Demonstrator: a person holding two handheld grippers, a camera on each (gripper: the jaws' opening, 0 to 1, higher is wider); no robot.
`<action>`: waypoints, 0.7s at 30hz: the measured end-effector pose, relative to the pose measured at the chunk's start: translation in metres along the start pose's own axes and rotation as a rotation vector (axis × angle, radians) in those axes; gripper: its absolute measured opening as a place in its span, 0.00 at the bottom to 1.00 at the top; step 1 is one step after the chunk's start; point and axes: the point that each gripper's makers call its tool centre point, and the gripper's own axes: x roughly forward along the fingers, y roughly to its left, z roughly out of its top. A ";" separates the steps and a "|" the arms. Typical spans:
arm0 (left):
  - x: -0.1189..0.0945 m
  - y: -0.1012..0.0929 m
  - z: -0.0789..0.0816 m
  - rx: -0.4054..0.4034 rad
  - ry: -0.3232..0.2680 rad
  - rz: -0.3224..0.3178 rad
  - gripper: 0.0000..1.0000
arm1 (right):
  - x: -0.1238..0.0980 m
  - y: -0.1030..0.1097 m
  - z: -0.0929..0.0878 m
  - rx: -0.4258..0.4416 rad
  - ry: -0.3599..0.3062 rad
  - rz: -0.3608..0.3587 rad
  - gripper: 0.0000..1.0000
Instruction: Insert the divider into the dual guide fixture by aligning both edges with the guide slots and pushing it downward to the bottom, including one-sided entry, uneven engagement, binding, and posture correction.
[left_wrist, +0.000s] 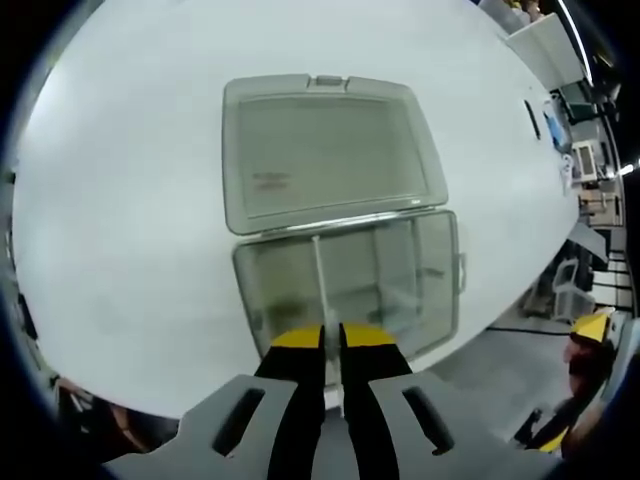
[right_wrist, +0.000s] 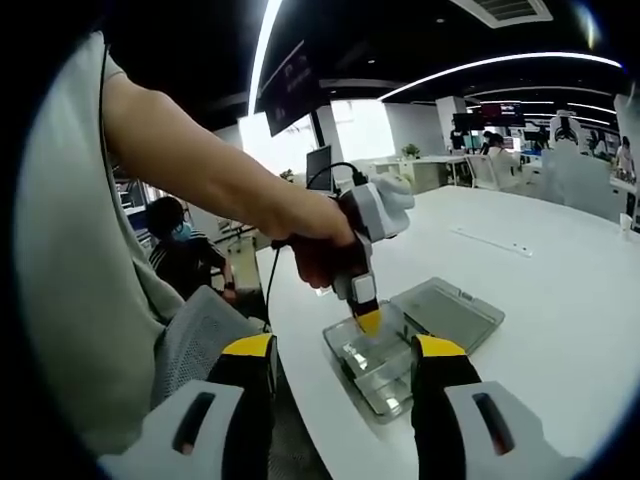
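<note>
Large white table carries one clear plastic compartment box, hinged lid lying open flat, placed near the table's edge.

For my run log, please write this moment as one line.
left tongs: shut on divider | divider: upright in open clear box | right tongs: open, held back | table: white

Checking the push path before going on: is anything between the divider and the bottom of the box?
Nothing visible. The left gripper holds the divider upright in the open box, and the compartment floor below it looks bare. The lid lies flat behind.
</note>
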 end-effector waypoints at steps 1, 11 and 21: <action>0.000 0.000 0.000 -0.001 -0.001 0.000 0.01 | 0.000 0.000 0.000 -0.001 0.001 0.000 0.51; 0.002 -0.001 0.000 0.005 -0.003 0.006 0.01 | 0.000 0.000 0.001 -0.001 0.000 0.000 0.51; 0.002 -0.001 0.000 0.035 0.003 0.031 0.01 | -0.001 0.000 -0.001 0.001 0.002 -0.004 0.51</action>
